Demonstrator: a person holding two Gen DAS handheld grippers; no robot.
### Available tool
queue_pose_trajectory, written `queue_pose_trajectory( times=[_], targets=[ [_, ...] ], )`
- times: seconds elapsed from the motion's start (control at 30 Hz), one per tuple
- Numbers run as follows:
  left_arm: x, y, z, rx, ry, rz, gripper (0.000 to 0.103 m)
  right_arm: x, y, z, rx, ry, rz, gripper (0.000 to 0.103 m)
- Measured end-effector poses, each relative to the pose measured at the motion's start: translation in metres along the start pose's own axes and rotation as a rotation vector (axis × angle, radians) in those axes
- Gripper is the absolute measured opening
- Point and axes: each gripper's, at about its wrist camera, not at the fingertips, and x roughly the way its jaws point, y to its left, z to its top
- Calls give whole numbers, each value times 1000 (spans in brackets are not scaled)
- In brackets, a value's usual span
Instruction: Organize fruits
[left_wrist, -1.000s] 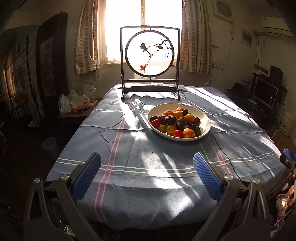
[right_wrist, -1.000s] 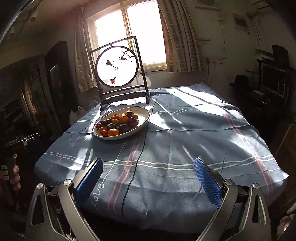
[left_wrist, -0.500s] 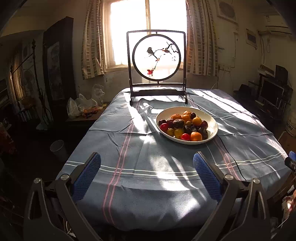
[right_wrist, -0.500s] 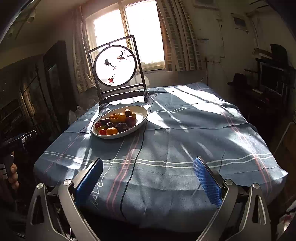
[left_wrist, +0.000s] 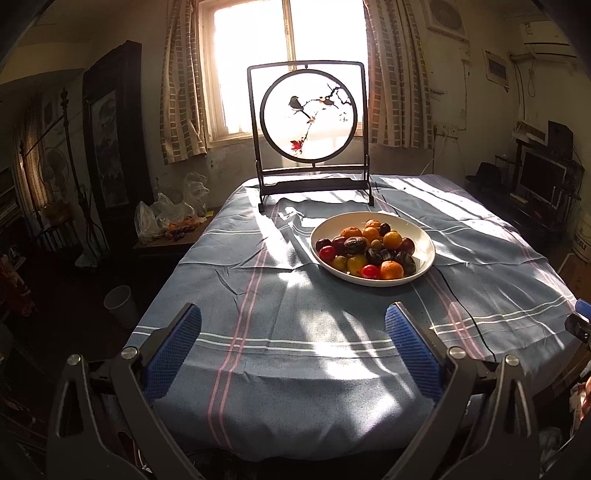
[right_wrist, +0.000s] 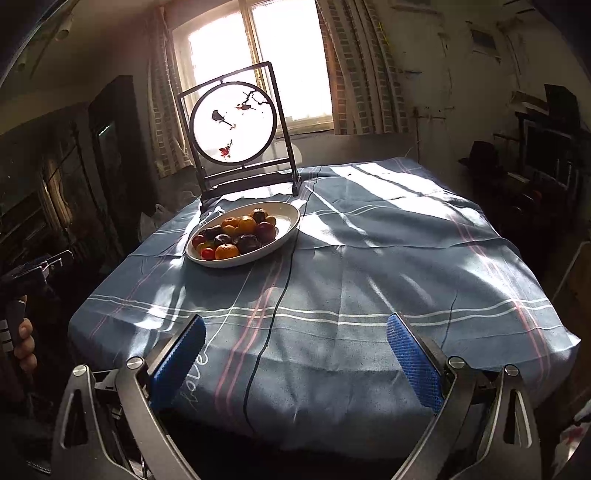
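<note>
left gripper (left_wrist: 293, 338): jaws spread wide, nothing between blue pads (left_wrist: 173, 354), held level, fingers pointing forward. right gripper (right_wrist: 295, 349): jaws equally wide, nothing held, blue pads (right_wrist: 413, 365) facing each other across gap. in right wrist view, left gripper body visible far off to left side, person's hand (right_wrist: 24, 341) wrapped round its handle, fingertips showing. in left wrist view, part of right gripper shows at far right edge.

1. Sunlight is blazing through the window (left_wrist: 288, 66), blowing it out white.
2. Bright streaks and long shadows are falling across the tablecloth (left_wrist: 314, 332).
3. Room corners are sinking into darkness; edges are bending, fisheye-style.
</note>
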Motion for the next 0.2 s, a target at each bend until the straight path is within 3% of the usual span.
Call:
queue_pose_trajectory(
  times=[0.2],
  targets=[
    [4, 7, -1, -28, 8, 16, 98, -2, -5, 1, 8, -8, -9, 99]
  ],
)
